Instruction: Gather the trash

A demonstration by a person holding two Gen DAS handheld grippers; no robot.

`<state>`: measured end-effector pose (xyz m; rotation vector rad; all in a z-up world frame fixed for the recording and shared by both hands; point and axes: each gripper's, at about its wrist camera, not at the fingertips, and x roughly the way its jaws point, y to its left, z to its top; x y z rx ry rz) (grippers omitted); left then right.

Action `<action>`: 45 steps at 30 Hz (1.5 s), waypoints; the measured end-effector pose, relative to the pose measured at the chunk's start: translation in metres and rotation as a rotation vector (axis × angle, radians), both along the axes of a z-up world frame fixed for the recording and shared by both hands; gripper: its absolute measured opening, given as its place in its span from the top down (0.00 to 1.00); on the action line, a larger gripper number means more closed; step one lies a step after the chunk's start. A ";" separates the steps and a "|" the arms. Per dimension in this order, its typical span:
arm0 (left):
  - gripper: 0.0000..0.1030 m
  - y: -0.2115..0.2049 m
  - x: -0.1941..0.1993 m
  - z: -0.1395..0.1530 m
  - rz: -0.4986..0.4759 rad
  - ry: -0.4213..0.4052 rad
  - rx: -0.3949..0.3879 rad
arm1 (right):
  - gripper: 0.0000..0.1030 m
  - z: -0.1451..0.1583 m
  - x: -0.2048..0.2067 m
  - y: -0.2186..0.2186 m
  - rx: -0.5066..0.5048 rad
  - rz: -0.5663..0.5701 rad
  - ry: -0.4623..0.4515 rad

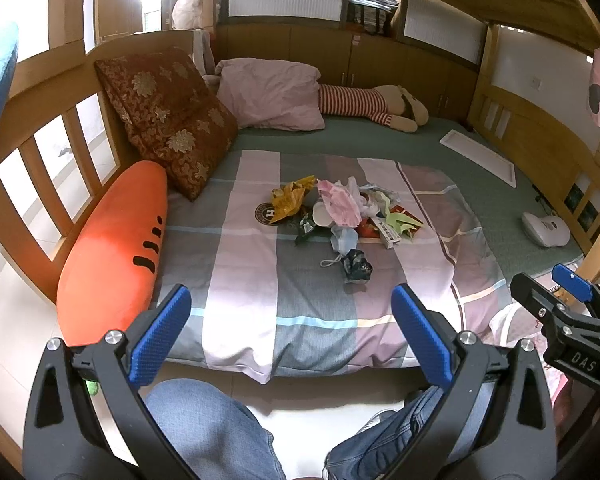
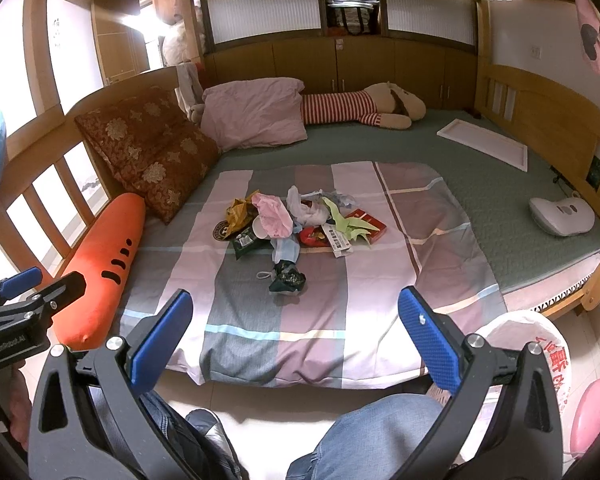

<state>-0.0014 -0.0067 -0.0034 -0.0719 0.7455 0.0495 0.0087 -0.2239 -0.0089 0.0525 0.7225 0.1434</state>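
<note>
Both grippers spread wide and empty, short of the bed

Left gripper (image 1: pixel 290 334) and right gripper (image 2: pixel 296 338) face the heap of crumpled wrappers, tissues and cartons (image 2: pixel 300 220) mid-way across the checked pink-grey quilt (image 2: pixel 260 320); probably light, soft, crushable, so pinch raised folds.

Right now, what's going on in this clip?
A seated person faces a bed, holding a gripper in each hand; the left gripper and right gripper are both open and empty, held short of the bed. A pile of trash, wrappers, masks and small boxes, lies untouched on the checked blanket. A bin lined with a white bag stands on the floor to the person's right. Nothing has been picked up yet.
</note>
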 end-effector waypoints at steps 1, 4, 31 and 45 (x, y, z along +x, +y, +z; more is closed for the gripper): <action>0.03 0.000 0.000 0.000 -0.001 0.001 -0.001 | 0.02 0.001 -0.001 -0.001 -0.001 0.000 0.002; 0.03 0.000 0.000 -0.001 -0.002 0.002 -0.001 | 0.02 -0.001 0.000 0.000 0.002 0.001 0.002; 0.03 0.001 -0.005 -0.012 -0.009 0.009 -0.003 | 0.02 -0.003 0.000 0.000 0.003 0.000 0.005; 0.03 -0.002 -0.011 -0.022 -0.012 -0.002 0.019 | 0.02 -0.002 0.000 -0.002 0.006 -0.002 0.005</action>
